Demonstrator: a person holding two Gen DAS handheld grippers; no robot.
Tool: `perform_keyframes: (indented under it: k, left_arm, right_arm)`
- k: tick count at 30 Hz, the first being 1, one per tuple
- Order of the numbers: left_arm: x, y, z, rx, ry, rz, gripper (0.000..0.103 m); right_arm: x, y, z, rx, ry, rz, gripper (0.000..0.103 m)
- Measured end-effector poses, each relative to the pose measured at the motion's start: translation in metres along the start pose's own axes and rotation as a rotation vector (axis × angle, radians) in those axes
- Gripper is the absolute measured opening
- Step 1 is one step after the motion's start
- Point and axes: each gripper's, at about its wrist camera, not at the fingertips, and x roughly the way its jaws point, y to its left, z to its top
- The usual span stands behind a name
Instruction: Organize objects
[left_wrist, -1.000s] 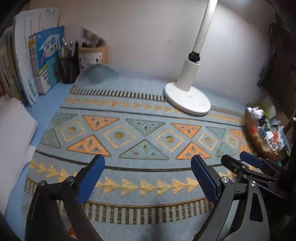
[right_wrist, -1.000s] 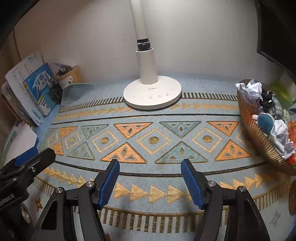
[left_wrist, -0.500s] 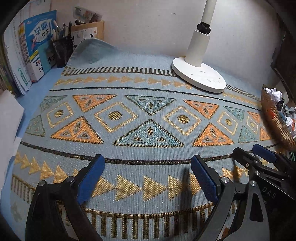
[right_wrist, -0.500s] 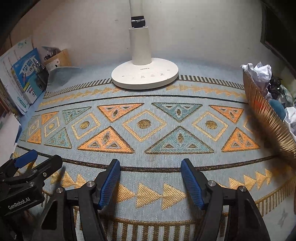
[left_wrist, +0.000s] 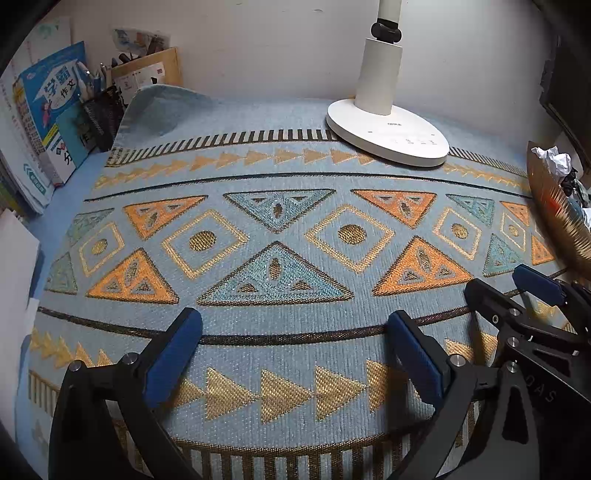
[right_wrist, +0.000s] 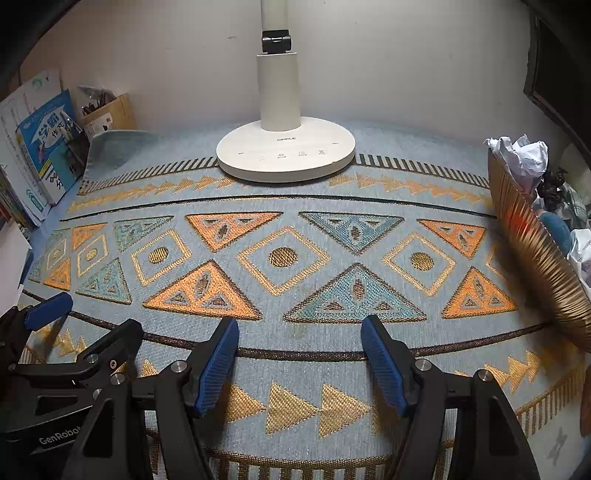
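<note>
Mat (left_wrist: 288, 184) under white lamp (right_wrist: 286, 155)

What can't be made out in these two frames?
- Lamp head: cut off by the top edge, both views.
- Basket contents: mostly behind its blurred wall and the right edge.
- Pen holder contents: too small, left wrist view.
- Books: spines cut off at left.

A blue counter (left_wrist: 55, 225) carries a patterned woven mat (left_wrist: 280, 258). On the mat stands a white lamp base (right_wrist: 286, 153); a ribbed golden basket (right_wrist: 532, 254) sits at its right edge. Books (left_wrist: 44, 110) and what looks like a pen holder (left_wrist: 101, 116) stand at the left.
</note>
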Motion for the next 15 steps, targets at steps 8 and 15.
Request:
perform_keyframes:
  k: [8, 15]
  left_arm:
    - [0.0, 0.003, -0.002, -0.002, 0.001, 0.004, 0.102]
    - [-0.003, 0.0, -0.009, -0.017, -0.024, 0.032, 0.102]
  right_arm:
    - [0.0, -0.001, 0.0, -0.002, 0.0, -0.001, 0.068]
    - [0.004, -0.019, 0.001, 0.074, 0.042, -0.046, 0.103]
